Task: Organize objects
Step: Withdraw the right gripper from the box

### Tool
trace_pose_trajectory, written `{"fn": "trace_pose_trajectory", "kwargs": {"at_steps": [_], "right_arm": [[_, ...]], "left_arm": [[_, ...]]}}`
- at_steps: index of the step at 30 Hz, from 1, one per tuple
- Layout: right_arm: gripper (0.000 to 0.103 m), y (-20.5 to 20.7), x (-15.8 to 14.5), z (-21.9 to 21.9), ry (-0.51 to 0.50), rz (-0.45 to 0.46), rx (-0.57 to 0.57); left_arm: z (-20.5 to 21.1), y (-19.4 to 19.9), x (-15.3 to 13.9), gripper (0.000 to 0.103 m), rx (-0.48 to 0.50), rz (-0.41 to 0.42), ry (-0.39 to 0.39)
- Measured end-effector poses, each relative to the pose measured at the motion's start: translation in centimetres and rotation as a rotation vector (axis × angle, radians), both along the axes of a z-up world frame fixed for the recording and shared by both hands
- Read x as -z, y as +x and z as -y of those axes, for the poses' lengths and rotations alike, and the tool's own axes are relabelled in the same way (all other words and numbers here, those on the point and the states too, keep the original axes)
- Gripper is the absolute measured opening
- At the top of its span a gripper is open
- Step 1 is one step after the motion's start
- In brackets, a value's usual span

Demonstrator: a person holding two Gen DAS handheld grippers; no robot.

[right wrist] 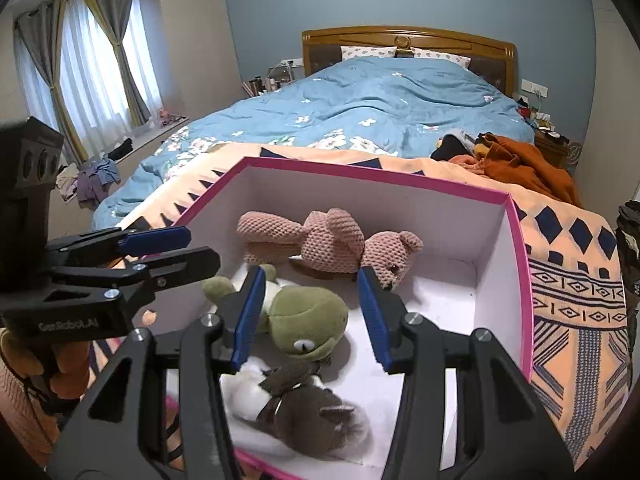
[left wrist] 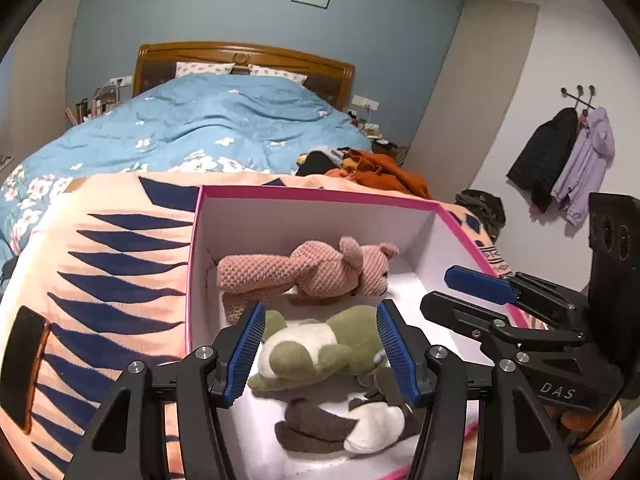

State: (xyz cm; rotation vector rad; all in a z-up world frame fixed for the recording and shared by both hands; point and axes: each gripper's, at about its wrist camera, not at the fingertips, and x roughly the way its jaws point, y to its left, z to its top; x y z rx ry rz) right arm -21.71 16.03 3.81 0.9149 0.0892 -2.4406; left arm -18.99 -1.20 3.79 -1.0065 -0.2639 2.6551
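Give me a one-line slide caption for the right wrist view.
Open right claw over green frog plush, pink bear and brown plush in pink box.

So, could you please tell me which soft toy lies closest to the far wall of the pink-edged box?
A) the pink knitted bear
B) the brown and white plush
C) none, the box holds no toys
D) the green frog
A: the pink knitted bear lies along the far wall of the box, with the green frog in the middle and the brown and white plush nearest the cameras.
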Motion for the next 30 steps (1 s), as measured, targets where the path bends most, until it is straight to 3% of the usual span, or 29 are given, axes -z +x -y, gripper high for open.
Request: {"fn": "trace_pose_trajectory", "kwargs": {"at_steps": [6, 21, 26, 30], "right_arm": [[0.050, 1.8, -0.3, -1.0, -0.041, -0.006, -0.026], [0.055, 9.4, -1.3, -5.3, -0.151, -0.037, -0.043], [0.056, 12.0, 0.0, -7.1, -0.150, -0.027, -0.016], [0.056, 13.3, 2.2, -8.2, -0.163, 0.033, -0.004]], "left_arm": [[-0.3, 3.0, -1.1, 0.066, 0.034, -0.073, 0.012], [-3.7, 11.3, -1.2, 0.068, 0.185, -0.155, -0.006], [-5.4, 13.3, 0.6, 0.069, 0.246, -0.121, 0.017], [-7.1, 13.6, 3.0, 0.069, 0.291, -0.051, 0.030]]}}
